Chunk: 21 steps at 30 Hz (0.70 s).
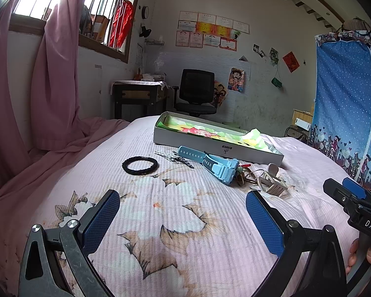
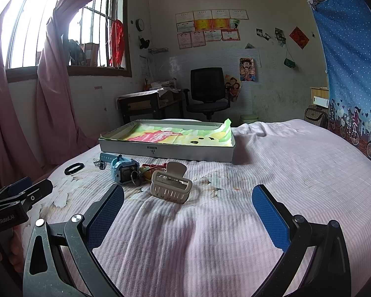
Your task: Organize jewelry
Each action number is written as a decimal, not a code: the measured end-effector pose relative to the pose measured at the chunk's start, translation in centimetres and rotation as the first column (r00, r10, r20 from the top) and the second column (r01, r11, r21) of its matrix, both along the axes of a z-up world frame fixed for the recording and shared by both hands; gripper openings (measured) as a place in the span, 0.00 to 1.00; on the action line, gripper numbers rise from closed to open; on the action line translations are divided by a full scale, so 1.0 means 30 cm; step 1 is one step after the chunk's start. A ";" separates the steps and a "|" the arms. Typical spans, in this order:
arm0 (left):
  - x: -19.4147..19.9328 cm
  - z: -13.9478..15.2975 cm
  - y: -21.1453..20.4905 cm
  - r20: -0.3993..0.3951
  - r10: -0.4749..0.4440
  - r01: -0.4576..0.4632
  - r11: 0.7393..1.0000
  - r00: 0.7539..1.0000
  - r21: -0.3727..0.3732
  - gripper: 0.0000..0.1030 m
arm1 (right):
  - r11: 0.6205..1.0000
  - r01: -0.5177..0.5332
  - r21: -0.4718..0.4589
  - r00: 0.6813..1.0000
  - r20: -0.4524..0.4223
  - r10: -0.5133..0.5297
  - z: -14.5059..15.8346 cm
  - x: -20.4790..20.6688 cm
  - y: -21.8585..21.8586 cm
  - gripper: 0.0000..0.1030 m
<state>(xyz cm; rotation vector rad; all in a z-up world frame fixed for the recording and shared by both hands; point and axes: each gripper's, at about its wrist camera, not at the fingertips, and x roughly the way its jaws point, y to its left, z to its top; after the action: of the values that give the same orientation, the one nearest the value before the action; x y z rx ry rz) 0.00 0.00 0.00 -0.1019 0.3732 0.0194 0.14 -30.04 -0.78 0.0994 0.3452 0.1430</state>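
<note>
On the pink bed lie a black bracelet [image 1: 139,165] [image 2: 73,168], a silver clip [image 1: 173,158], a light blue watch [image 1: 207,163] [image 2: 123,170], a beaded cord piece [image 1: 247,174] and a beige claw hair clip [image 1: 274,182] [image 2: 170,185]. Behind them stands a shallow white box [image 1: 210,146] [image 2: 165,151] lined with colourful paper. My left gripper [image 1: 183,206] is open and empty, short of the items. My right gripper [image 2: 188,203] is open and empty, just short of the hair clip; it also shows in the left wrist view [image 1: 346,190].
Pink curtains [image 1: 37,86] hang at the left by the bed's edge. A blue dotted wardrobe cover [image 2: 353,61] stands at the right. A black office chair [image 2: 207,89] and a small desk [image 1: 138,96] stand beyond the bed.
</note>
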 end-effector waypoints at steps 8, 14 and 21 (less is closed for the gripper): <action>0.000 0.000 0.000 0.000 0.000 0.000 1.000 1.000 0.001 0.99 | 1.000 -0.003 -0.001 1.000 -0.001 0.003 -0.001 0.000 0.000 0.99; 0.001 0.000 0.000 0.000 0.001 -0.001 1.000 1.000 0.003 0.99 | 1.000 -0.005 -0.002 1.000 0.000 0.005 0.001 0.001 -0.002 0.99; 0.001 0.000 0.000 0.000 0.001 -0.001 1.000 1.000 0.004 0.99 | 1.000 -0.004 -0.002 1.000 0.000 0.004 0.001 0.001 -0.001 0.99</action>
<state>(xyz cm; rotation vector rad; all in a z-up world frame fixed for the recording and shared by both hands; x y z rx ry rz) 0.02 0.00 0.00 -0.0985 0.3729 0.0208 0.17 -30.06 -0.76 0.0967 0.3457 0.1471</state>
